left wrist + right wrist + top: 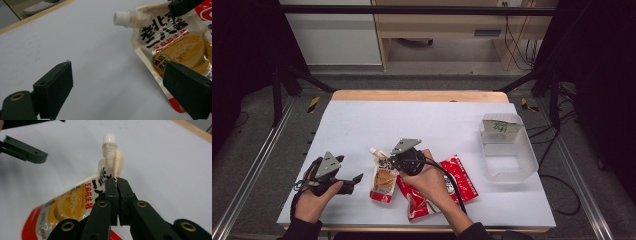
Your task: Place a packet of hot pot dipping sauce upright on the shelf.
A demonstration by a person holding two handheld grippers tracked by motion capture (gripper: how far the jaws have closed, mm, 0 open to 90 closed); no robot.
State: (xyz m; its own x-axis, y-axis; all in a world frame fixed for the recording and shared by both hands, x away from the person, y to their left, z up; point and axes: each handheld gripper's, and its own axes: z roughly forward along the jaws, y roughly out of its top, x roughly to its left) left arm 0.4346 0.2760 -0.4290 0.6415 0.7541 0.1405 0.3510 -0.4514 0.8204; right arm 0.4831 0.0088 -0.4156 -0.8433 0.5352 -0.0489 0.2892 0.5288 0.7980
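Here, a big white table (362, 125) under everything, with a wooden edge at the far side. Next in size, a clear plastic box (508, 147) on the right part of the table, with a paper label on its far wall. Then a red packet (462, 182) lying flat near the front edge, partly under the right hand (429, 182). Just beside it on the left, a sauce pouch (383, 180) with a white cap (373, 150), yellow and red with black writing. Top end of the pouch lifted and pinched just below the spout; bottom end low by the red packet, but hard to tell whether touching the table. Right gripper (116, 195) squeezed shut on the pouch, jaws pressed close together on the thin top edge, cap sticking up past them. Left gripper (117, 82) held in the left hand (312, 197) near the front left of the table, jaws spread wide with nothing between them, pointing toward the pouch but not touching it.
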